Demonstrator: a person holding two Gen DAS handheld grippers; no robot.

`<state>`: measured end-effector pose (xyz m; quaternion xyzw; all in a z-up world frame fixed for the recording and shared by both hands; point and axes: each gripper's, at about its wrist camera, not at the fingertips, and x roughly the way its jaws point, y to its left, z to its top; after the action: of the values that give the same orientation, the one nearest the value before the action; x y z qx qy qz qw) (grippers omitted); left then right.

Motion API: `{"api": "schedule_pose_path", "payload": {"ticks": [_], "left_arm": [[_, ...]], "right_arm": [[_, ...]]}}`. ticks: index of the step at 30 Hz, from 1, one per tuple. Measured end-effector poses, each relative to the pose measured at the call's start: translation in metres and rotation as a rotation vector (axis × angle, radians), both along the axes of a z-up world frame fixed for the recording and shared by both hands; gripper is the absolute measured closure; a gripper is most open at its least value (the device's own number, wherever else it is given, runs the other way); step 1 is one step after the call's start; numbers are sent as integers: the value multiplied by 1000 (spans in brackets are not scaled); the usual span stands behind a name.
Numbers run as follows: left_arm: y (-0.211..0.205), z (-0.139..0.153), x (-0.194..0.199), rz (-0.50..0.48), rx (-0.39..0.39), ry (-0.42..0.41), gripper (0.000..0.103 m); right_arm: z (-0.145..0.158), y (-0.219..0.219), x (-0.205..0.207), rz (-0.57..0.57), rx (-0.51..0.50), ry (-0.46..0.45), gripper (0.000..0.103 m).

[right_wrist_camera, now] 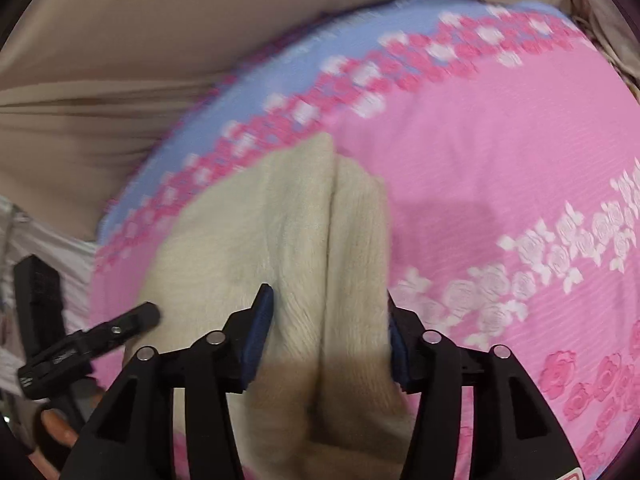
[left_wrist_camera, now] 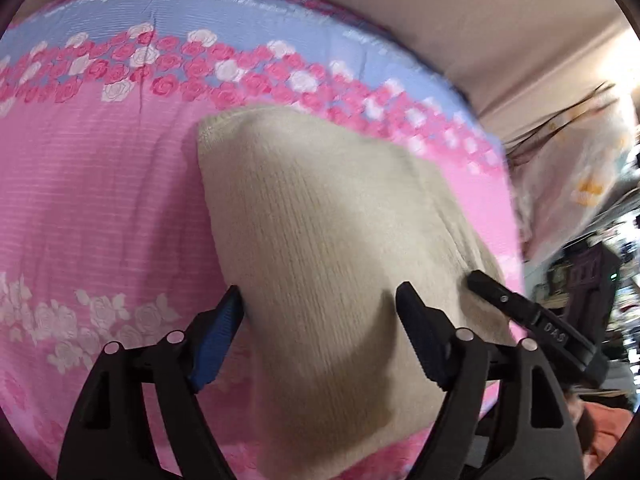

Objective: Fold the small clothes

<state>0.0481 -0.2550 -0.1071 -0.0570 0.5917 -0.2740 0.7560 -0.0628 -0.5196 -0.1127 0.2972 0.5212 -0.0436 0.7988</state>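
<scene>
On the pink rose-print sheet (left_wrist_camera: 100,200) lies your beige ribbed knit (left_wrist_camera: 320,240), folded thick; both the left gripper (left_wrist_camera: 320,312) and the right gripper (right_wrist_camera: 330,320) stand apart around it, not pressing.

Lighting: soft, even indoor light, moderately bright, colours well saturated; no glare. Shadows: a broad soft shadow on the near end of the cream knit garment (left_wrist_camera: 320,240) below each claw; in the right wrist view a faint one on the pink floral bedspread (right_wrist_camera: 500,152) beside the garment. Blur: motion smear in both views, heavier in the right wrist view and toward the edges. Distortion: strong fisheye bowing; dark vignette at the corners.
</scene>
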Motion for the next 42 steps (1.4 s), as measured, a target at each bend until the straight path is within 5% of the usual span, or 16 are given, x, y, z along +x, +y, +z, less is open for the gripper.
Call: {"api": "schedule_pose_path", "payload": {"ticks": [2, 6, 11, 19, 23, 25, 27, 31, 42], "left_arm": [[-3, -9, 2, 8, 73, -5, 18], [0, -17, 6, 16, 88, 6, 11], [2, -37, 20, 43, 57, 123, 7], [-3, -61, 29, 48, -21, 285, 6], [-8, -62, 33, 52, -40, 303, 5], [-8, -61, 34, 50, -66, 308, 14], [-6, -58, 36, 56, -97, 317, 35], [-2, -40, 37, 28, -128, 302, 53], [0, 95, 24, -112, -222, 52, 55]], "right_arm": [[-11, -2, -5, -4, 47, -12, 40], [-28, -7, -10, -29, 121, -13, 30], [-42, -9, -10, -44, 226, -23, 23], [-43, -1, -3, -49, 239, -45, 17], [-46, 4, 1, -55, 296, -39, 30], [-45, 5, 2, -59, 303, -43, 47], [-39, 7, 1, -67, 295, -57, 59], [-9, 15, -2, -53, 225, -100, 65], [123, 20, -29, -56, 141, -342, 66]]}}
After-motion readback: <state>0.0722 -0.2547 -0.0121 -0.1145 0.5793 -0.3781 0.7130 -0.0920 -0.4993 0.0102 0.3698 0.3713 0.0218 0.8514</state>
